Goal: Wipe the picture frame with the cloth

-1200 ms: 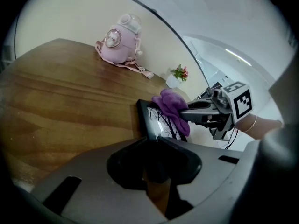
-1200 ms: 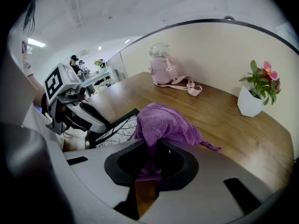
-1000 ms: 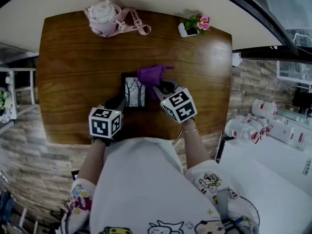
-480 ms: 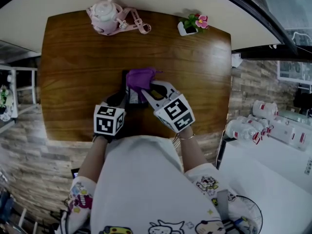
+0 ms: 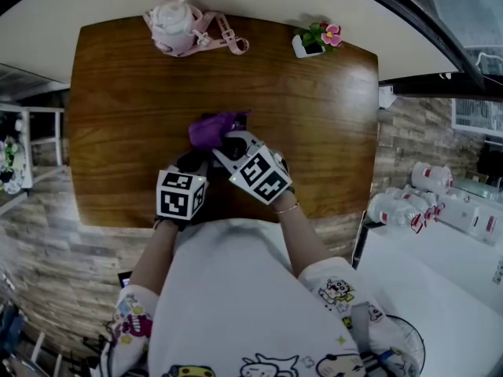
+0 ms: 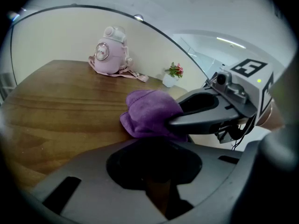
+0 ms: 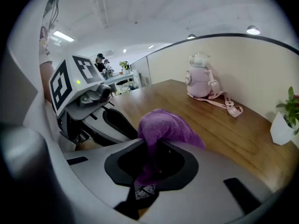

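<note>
Wide tabletop (image 5: 314,93) lies free around; right hand-held gripper (image 5: 225,142) pinches cloth (image 5: 209,129), left hand-held gripper (image 5: 193,162) pinches picture frame (image 7: 142,193).

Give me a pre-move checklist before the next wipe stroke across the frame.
1. Grip on the cloth: ok, right gripper shut on it.
2. Hold on the picture frame: ok, left gripper closed on its dark edge.
3. Contact of cloth with the picture: cannot tell, the right gripper covers it.
4. Gap between grippers: cannot tell, the right one crosses just ahead of the left.
5. Path clear of pink bottle and flower pot: ok, both at the table far edge.
</note>
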`<state>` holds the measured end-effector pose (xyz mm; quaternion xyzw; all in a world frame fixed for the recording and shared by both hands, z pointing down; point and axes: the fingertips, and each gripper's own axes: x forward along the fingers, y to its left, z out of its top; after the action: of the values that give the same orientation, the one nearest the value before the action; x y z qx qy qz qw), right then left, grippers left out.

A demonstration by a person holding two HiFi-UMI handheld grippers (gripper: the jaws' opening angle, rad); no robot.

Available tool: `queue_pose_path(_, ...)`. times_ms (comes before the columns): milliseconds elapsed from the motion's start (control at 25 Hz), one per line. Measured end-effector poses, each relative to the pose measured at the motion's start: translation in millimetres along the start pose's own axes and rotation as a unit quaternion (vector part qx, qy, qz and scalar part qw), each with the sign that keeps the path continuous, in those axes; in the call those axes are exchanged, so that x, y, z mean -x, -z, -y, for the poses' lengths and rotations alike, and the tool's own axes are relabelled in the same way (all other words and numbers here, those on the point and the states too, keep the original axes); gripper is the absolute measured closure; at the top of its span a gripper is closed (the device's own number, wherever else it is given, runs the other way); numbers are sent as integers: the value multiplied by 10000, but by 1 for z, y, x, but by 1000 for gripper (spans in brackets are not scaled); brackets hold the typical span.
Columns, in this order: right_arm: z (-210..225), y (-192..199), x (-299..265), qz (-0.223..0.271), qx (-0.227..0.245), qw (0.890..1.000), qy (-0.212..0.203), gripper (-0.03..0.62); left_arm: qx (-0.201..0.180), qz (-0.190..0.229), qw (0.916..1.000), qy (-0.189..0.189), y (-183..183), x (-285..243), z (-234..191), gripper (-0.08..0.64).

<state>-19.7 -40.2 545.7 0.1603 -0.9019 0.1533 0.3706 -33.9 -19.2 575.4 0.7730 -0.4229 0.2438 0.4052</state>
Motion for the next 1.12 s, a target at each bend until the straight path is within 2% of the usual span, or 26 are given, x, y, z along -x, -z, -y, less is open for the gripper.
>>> queue_pose_path(200,1,13,-14,-365,381,9985,-154,540,4,2,10000,11,1,0,-1,492)
queue_pose_path(440,0,17,-11,-560,786,9951,-191,541,41,10,10000,-4,1,0,-1,492)
queue_pose_path(880,5,34,5,-777,838,9934,-78,541,88,13,10000,-27,1,0,-2,492)
queue_pose_path(1120,8,37,14,-853,884,9923,146,541,92,13,10000,-27,1,0,-1,492)
